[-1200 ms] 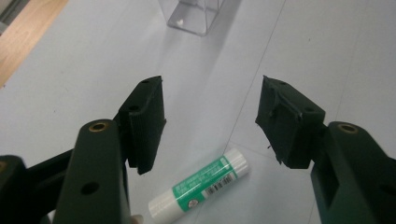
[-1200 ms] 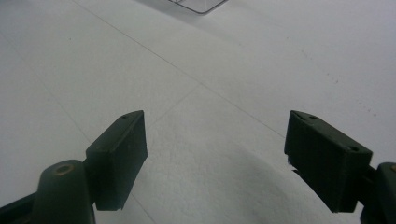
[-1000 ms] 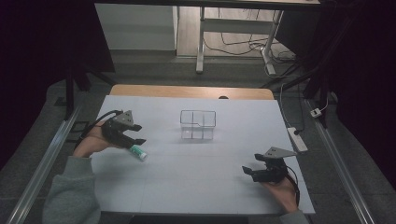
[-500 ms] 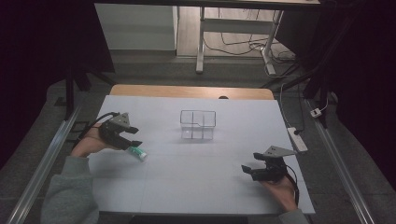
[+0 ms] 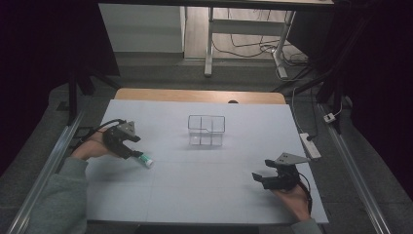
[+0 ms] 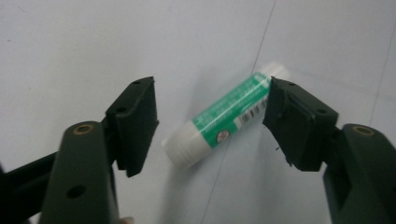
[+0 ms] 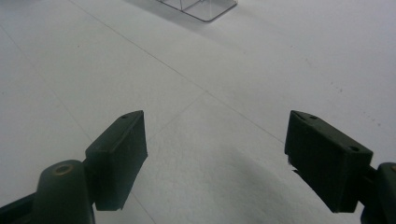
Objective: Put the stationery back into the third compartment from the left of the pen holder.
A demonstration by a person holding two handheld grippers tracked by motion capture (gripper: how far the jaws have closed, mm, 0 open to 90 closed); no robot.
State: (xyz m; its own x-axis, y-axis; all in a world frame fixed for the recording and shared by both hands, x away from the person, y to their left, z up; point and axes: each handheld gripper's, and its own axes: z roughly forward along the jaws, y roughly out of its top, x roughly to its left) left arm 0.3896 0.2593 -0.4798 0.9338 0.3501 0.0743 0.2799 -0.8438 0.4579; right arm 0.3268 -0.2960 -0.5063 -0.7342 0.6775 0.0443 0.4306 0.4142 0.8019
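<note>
The right gripper (image 5: 260, 178) rests low at the near right of the white table (image 5: 195, 195), jaws spread with nothing between them. The left gripper (image 6: 212, 128) has its jaws parted around a green-and-white glue stick (image 6: 219, 119) lying flat, one jaw perhaps touching it; a clear divided box (image 5: 206, 130) stands farther back

glue stick (image 6: 224, 116) label print too blurred to read, clear organizer (image 7: 198, 7) cut off by top edge

The left hand-held gripper (image 5: 130, 148) tilts downward, its jaws spread wide. The right hand-held gripper (image 5: 260, 178) sits low, jaws likewise apart.
</note>
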